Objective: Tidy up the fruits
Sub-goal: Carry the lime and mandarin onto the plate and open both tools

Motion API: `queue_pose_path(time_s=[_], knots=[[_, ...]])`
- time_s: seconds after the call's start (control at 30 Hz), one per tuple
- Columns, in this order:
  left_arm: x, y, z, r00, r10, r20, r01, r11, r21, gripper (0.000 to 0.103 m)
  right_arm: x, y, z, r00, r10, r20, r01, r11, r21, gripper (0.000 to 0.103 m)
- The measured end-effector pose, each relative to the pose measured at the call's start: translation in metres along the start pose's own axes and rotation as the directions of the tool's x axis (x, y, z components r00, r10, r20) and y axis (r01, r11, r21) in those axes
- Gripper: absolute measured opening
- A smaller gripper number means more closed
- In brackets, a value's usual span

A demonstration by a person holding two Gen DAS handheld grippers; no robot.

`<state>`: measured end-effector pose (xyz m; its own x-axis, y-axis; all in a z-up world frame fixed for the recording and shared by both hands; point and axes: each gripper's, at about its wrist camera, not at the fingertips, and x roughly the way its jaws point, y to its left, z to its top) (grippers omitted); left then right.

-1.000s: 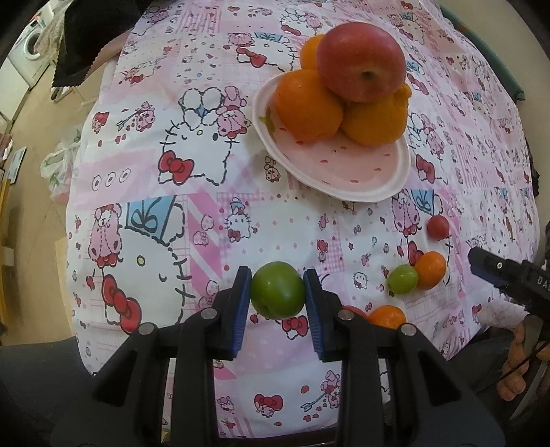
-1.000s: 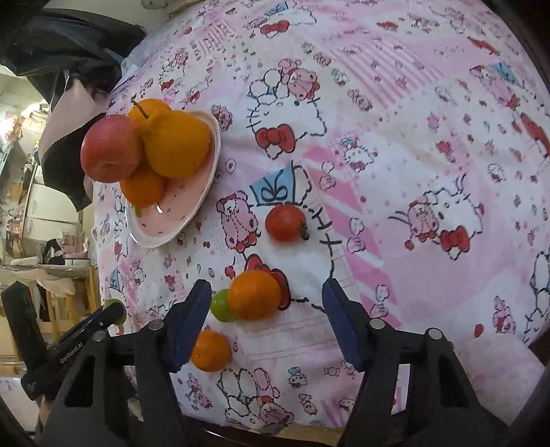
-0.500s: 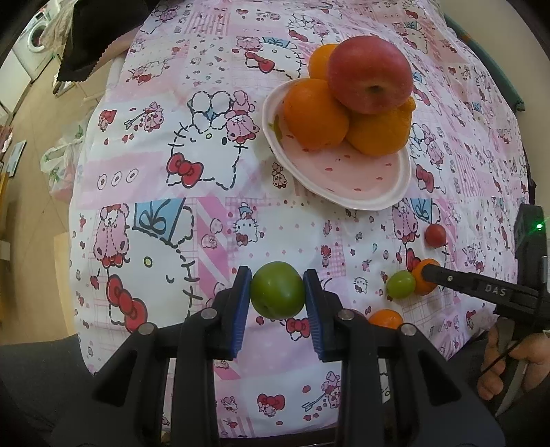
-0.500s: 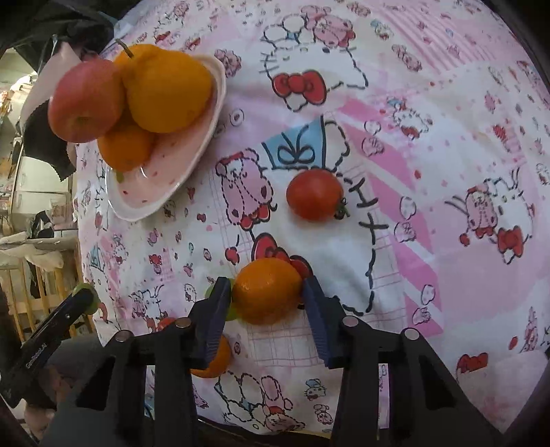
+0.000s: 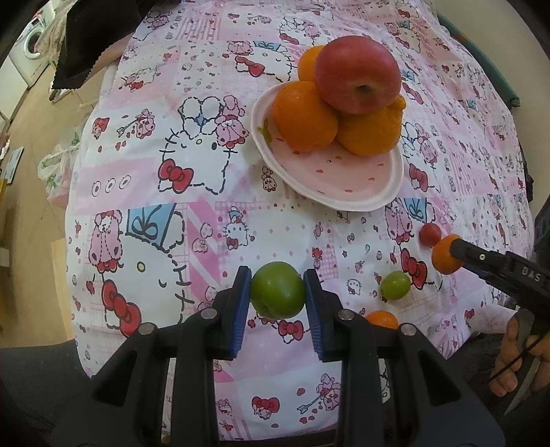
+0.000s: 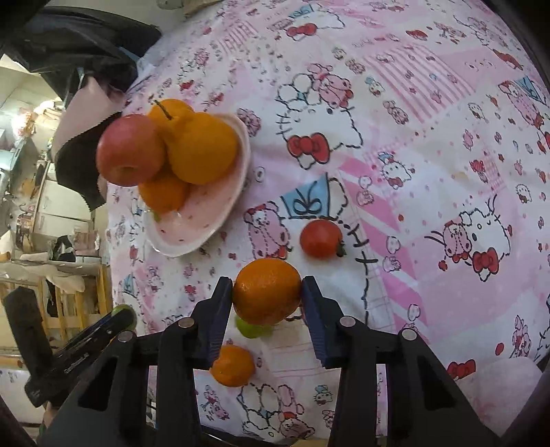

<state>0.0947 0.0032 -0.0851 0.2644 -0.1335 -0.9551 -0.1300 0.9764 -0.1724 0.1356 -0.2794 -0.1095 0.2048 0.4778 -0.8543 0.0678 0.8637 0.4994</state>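
Note:
My left gripper (image 5: 276, 275) is shut on a round green fruit (image 5: 276, 290) above the pink cartoon tablecloth. My right gripper (image 6: 266, 285) has its jaws closing, and both pads press on a small orange (image 6: 267, 292). That orange (image 5: 443, 256) also shows in the left wrist view at the right gripper's tip. A pink plate (image 5: 343, 203) carries a red apple (image 5: 357, 74) on top of several large oranges (image 5: 302, 120). Loose on the cloth lie a red tomato (image 6: 321, 239), a small green fruit (image 5: 395, 284) and another small orange (image 6: 232, 366).
A black cloth (image 5: 92, 31) hangs at the table's far left corner. The tablecloth drops off at the near edge and on the left, with floor and furniture beyond. A person's hand (image 5: 515, 361) grips the right gripper's handle at the lower right.
The right gripper's jaws came in from wide apart and now pinch the small orange, which sits higher over the small green fruit. The left gripper keeps its green fruit in place.

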Motion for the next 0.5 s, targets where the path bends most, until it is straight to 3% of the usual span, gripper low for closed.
queue_pose_path(time_s=[0.5], knots=[[-0.018, -0.002, 0.011, 0.993, 0.019, 0.118, -0.021, 1.000, 0.014, 0.027, -0.024, 0.030, 0.003, 0.988, 0.136, 0.079, -0.131, 0.989, -0.069, 0.043]])
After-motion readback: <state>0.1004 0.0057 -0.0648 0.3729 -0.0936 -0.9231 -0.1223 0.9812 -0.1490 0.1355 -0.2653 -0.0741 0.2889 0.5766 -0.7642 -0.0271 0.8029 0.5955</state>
